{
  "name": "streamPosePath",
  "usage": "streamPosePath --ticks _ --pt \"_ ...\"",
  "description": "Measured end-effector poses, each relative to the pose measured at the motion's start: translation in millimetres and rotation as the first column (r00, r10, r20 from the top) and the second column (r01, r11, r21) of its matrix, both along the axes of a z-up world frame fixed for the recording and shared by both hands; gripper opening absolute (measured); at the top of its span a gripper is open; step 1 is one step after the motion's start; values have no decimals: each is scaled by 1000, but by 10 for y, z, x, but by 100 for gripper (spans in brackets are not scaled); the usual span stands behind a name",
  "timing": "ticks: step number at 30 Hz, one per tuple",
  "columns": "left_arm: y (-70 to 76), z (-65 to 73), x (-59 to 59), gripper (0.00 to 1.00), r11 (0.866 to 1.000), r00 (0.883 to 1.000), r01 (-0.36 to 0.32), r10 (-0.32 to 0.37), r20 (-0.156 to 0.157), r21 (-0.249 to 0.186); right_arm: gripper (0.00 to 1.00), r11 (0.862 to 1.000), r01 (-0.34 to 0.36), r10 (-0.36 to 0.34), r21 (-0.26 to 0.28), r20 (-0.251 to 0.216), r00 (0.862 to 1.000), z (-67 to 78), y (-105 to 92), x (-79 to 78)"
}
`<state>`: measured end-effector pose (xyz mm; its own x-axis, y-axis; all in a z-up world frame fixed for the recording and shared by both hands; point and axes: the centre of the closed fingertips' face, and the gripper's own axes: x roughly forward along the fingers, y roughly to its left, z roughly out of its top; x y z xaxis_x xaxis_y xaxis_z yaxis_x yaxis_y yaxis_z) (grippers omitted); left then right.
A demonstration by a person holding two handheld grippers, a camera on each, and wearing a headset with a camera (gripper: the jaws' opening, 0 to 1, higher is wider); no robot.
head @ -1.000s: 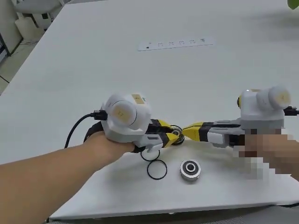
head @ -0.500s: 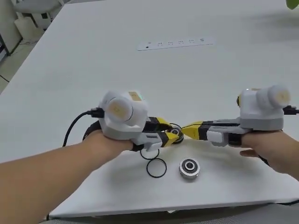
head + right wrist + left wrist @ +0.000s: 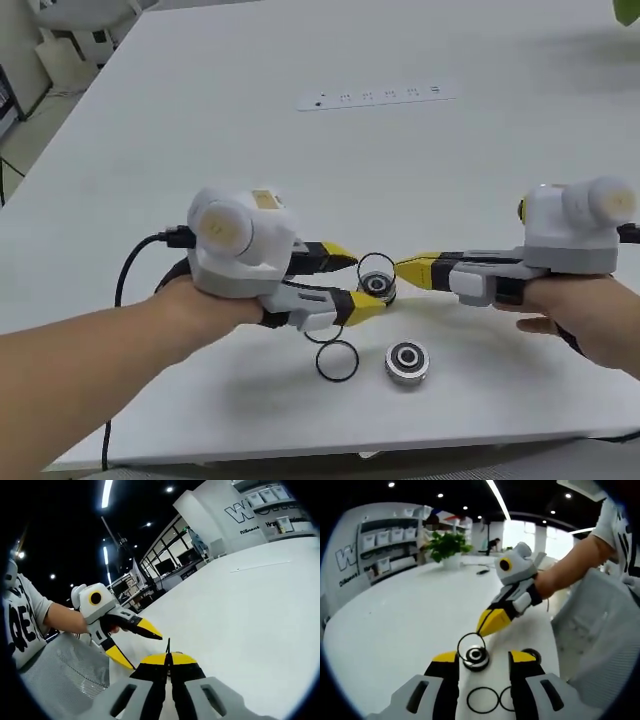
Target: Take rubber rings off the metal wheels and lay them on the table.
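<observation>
Toward the near edge of the white table (image 3: 300, 170), between the two hands, the right gripper (image 3: 402, 270) is clamped on a thin black rubber ring (image 3: 471, 634), pinching the band on its right side. Its own view shows the jaws closed, with the band rising edge-on between them. The left gripper (image 3: 368, 279) is spread wide, its yellow tips either side of a metal wheel (image 3: 476, 656) without squeezing it. I cannot tell whether that wheel sits on the table or hangs in the ring.

The ring stands lifted from the wheel's upper side, its open face turned toward the left gripper and partly upward, and its lower arc seems caught on the wheel. Being round, it has no long axis.

Nearer lie two loose rings (image 3: 319, 361), flat on the table, with a bare wheel (image 3: 407, 362) to their right, hub up.

To my eye the ring is light, soft and stretchy, likely to snap back if let go, so the band itself is the place to pinch. The wheel looks heavy, stiff and smooth, apt to roll, and is best steadied across its rim.
</observation>
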<state>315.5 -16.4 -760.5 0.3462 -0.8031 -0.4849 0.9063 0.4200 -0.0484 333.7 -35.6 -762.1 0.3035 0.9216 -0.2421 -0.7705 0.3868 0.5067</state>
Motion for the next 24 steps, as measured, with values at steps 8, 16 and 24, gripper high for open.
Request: streamPosePath --ticks 8,16,24 --pt "123 145 -68 47 1000 1000 -5 5 17 -20 0 1000 -12 12 23 1 1000 93 49 -29" --pt "258 250 -143 51 999 1000 -15 16 26 -39 0 998 -34 35 44 -5 999 164 111 -92" --pt "370 301 -207 54 999 999 -23 25 38 -44 0 997 -63 64 46 -19 998 160 152 -187"
